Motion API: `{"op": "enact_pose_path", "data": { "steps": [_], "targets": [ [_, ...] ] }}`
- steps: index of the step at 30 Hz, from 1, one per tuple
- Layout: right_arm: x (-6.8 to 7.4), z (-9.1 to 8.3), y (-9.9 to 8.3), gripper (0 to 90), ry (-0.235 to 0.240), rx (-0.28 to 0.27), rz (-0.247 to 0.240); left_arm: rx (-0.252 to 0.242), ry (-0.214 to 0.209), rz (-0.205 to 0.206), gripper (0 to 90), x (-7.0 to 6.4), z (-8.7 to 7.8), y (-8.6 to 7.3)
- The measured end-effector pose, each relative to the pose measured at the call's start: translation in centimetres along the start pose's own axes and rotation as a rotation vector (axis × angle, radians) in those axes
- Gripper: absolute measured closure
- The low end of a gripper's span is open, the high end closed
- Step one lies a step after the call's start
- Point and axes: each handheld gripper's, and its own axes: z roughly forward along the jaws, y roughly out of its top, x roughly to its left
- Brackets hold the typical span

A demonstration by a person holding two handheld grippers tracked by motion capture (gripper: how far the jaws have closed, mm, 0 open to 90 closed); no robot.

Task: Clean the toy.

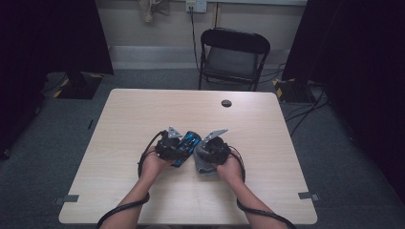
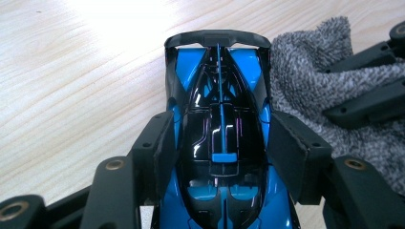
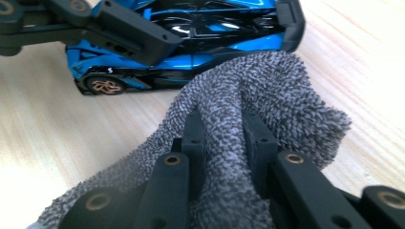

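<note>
The left gripper point(image 2: 222, 148) clamps the blue toy car point(image 2: 220, 124) by its 2 sides. The right gripper point(image 3: 223, 138) pinches a grey cloth point(image 3: 267, 90), which seemingly touches the car's flank on the table point(image 1: 143, 109).

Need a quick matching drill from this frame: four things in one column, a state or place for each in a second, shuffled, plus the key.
Things:
1. left gripper
2. right gripper
3. toy car
4. folding chair

States or places:
A. blue and black, wheels on the table
B. shut on the grey cloth
C. on the floor beyond the table's far edge
D. shut on the toy car's sides

Pairs: 1-D, 2-B, 3-A, 4-C
</note>
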Motion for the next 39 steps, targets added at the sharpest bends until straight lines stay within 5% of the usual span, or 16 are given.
{"op": "enact_pose_path", "data": {
  "steps": [16,39],
  "targets": [
    [3.4,0.1,-0.3,74.5,0.11,-0.004,-0.054,-0.003,0.0,-0.006,43.3,0.0,0.0,0.0],
    [5.1,0.0,-0.7,74.4,0.242,-0.018,-0.082,-0.012,-0.002,-0.014,43.3,0.0,-0.1,-0.2]
  ]
}}
